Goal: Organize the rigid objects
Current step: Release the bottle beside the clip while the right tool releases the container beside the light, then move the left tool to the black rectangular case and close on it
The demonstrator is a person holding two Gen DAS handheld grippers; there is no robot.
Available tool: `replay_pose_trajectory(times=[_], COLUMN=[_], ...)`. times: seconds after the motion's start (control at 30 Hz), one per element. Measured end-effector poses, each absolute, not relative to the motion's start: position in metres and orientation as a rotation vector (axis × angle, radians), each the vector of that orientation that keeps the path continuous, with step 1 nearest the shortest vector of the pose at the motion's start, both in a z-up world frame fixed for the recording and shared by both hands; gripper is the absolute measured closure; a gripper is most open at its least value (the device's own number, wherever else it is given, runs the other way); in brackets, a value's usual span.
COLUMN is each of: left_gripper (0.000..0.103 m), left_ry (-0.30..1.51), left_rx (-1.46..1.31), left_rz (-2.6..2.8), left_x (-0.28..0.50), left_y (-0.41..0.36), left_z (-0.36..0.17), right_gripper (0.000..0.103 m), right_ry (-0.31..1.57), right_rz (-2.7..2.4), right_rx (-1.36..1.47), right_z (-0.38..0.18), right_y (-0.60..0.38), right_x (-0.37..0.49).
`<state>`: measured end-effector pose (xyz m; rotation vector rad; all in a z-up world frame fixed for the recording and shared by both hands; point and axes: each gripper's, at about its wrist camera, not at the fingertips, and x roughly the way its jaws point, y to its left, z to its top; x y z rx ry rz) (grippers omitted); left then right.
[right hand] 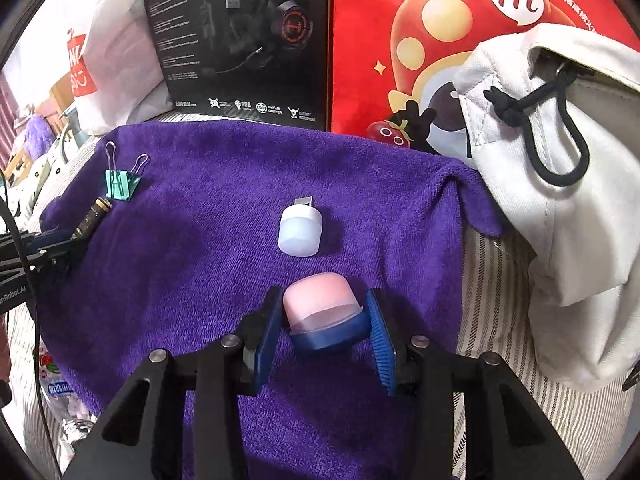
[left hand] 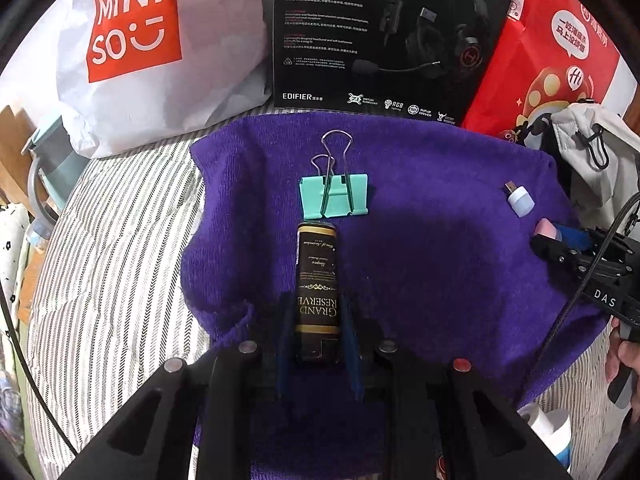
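A purple towel (left hand: 440,272) (right hand: 192,248) lies over a striped sheet. My left gripper (left hand: 317,308) is shut on a slim black-and-gold "Grand Reserve" case (left hand: 317,264), which points at a teal binder clip (left hand: 334,197) just ahead of it. In the right wrist view the case (right hand: 93,213) and the clip (right hand: 121,185) sit at the far left. My right gripper (right hand: 325,312) is shut on a small piece with a pink cap and a blue base (right hand: 320,300), low over the towel. A pale blue USB light (right hand: 300,231) (left hand: 521,200) lies just beyond it.
Behind the towel stand a white Miniso bag (left hand: 160,60), a black Edifier headset box (left hand: 380,32) and a red mushroom-print bag (right hand: 420,48). A white drawstring pouch (right hand: 560,180) crowds the right edge. A plastic bottle (right hand: 60,392) lies at the near left, a tape roll (left hand: 552,428) at the near right.
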<state>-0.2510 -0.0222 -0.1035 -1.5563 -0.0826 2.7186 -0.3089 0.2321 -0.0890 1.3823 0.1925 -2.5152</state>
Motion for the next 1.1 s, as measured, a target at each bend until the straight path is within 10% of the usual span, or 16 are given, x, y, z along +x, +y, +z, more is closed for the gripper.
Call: replay_pose_trajectory(times=[0.4, 0.67, 0.87, 1.1], left_gripper=[0.08, 0.047, 0.016, 0.014], left_ry=[-0.204, -0.189, -0.227, -0.129], left_rx=[-1.536, -1.516, -1.438, -1.524], left_rz=[2.705, 2.727, 2.783, 2.824], left_x=[-0.235, -0.212, -0.173, -0.134], left_y=[-0.031, -0.024, -0.02, -0.01], left_z=[-0.095, -0.077, -0.056, -0.059], right_gripper=[0.052, 0.045, 0.015, 0.0], right_ry=[0.184, 0.128, 0.051, -0.052], right_rz=[-2.483, -2.532, -2.556, -2.57], right_rx=[1.435, 1.411, 1.357, 1.345], right_z=[-0.084, -0.058, -0.032, -0.022], right_y=[0.235, 0.236, 0.241, 0.258], right_x=[-0.29, -0.254, -0.212, -0.159])
